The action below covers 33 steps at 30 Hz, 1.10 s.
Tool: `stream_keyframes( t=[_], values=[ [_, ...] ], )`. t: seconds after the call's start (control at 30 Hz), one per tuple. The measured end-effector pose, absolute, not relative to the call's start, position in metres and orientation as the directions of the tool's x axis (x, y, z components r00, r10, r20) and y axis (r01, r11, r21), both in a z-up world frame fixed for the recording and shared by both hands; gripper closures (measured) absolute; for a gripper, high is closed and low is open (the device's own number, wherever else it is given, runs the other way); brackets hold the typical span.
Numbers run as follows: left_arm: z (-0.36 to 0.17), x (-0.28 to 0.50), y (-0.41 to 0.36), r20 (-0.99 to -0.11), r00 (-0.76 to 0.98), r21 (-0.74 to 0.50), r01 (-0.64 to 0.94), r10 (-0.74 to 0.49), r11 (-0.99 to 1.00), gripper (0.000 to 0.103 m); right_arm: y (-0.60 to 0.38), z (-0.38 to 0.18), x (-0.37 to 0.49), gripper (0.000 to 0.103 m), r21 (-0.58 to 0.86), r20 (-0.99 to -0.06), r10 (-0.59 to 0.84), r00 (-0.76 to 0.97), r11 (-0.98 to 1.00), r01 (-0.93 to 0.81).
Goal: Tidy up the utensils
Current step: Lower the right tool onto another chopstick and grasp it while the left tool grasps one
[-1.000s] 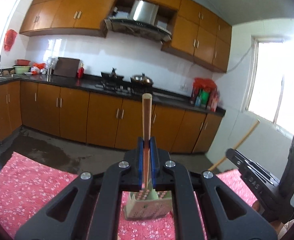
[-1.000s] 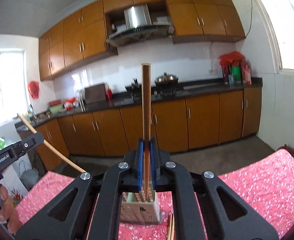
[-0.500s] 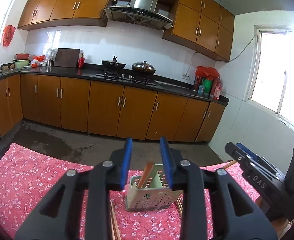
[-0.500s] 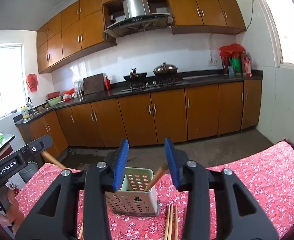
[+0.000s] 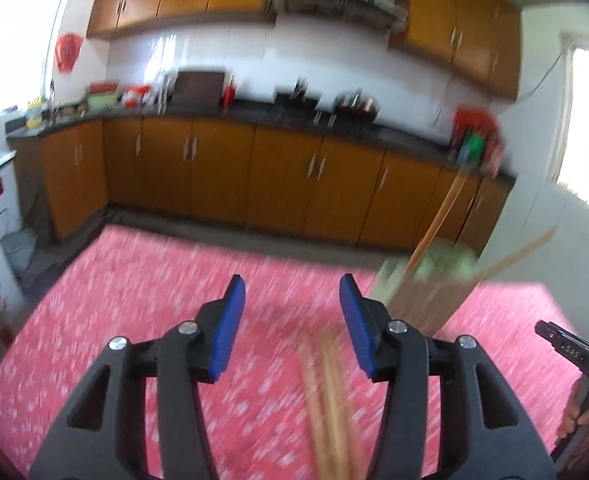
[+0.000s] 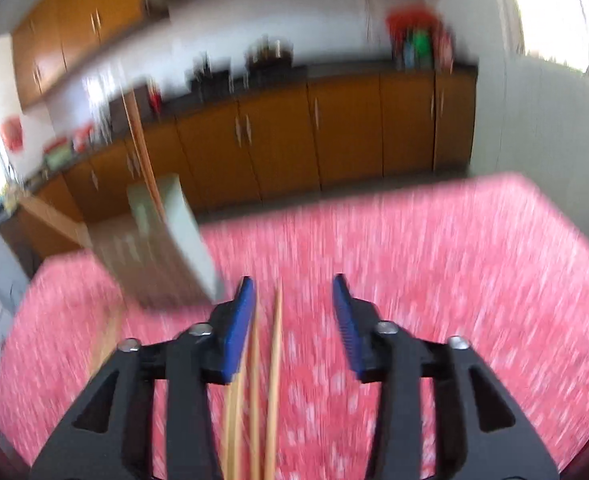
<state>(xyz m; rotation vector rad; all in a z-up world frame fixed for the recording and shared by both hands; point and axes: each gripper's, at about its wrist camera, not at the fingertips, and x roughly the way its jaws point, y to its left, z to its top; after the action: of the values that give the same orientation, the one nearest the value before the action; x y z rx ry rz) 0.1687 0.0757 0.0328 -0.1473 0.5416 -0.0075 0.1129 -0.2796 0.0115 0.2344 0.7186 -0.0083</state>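
Observation:
Both views are motion-blurred. My left gripper (image 5: 290,320) is open and empty above the red flowered tablecloth (image 5: 142,320). Loose wooden chopsticks (image 5: 330,400) lie on the cloth under its right finger. The pale green perforated utensil holder (image 5: 426,292) stands ahead to the right with chopsticks (image 5: 438,220) leaning out of it. My right gripper (image 6: 293,316) is open and empty. Several chopsticks (image 6: 274,380) lie on the cloth between its fingers. The holder (image 6: 166,240) stands ahead to the left, with chopsticks (image 6: 138,136) in it.
The right gripper's body and a hand (image 5: 578,400) show at the left wrist view's right edge. Beyond the table's far edge (image 5: 254,248) are floor, orange kitchen cabinets (image 5: 294,184) and a dark counter. A white wall (image 6: 534,128) lies to the right.
Both grippers opened and let their chopsticks drop into the holder. Both have since tilted down toward the cloth and swung apart, so the holder moved to the side in each view.

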Motion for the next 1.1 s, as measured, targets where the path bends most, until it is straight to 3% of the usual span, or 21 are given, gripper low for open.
stream_keyframes(
  t=[0.1, 0.3, 0.43, 0.67, 1.1],
  values=[
    [-0.010, 0.167, 0.081, -0.606, 0.794, -0.139, -0.039, -0.054, 0.990, 0.054, -0.270, -0.034, 0.106, 0.078, 0.227, -0.727, 0.130, 0.674, 0.972, 0.057],
    [-0.061, 0.160, 0.077, -0.692, 0.715, -0.167, -0.026, -0.099, 0.986, 0.055, -0.249, -0.065, 0.099, 0.078, 0.190, -0.777, 0.137, 0.615, 0.982, 0.021],
    [-0.074, 0.156, 0.068, -0.710, 0.689, -0.186, 0.014, -0.144, 0.983, 0.061, -0.246, -0.071, 0.102, 0.095, 0.134, -0.791, 0.093, 0.605, 0.991, 0.022],
    [-0.087, 0.163, 0.037, -0.750, 0.636, -0.173, 0.073, -0.179, 0.982, 0.081, -0.263, -0.073, 0.108, 0.095, 0.128, -0.789, 0.042, 0.613, 0.987, 0.097],
    [-0.101, 0.161, 0.020, -0.788, 0.606, -0.070, 0.079, -0.104, 0.994, 0.093, -0.255, -0.074, 0.089, 0.094, 0.090, -0.782, 0.040, 0.621, 0.995, 0.050]
  ],
)
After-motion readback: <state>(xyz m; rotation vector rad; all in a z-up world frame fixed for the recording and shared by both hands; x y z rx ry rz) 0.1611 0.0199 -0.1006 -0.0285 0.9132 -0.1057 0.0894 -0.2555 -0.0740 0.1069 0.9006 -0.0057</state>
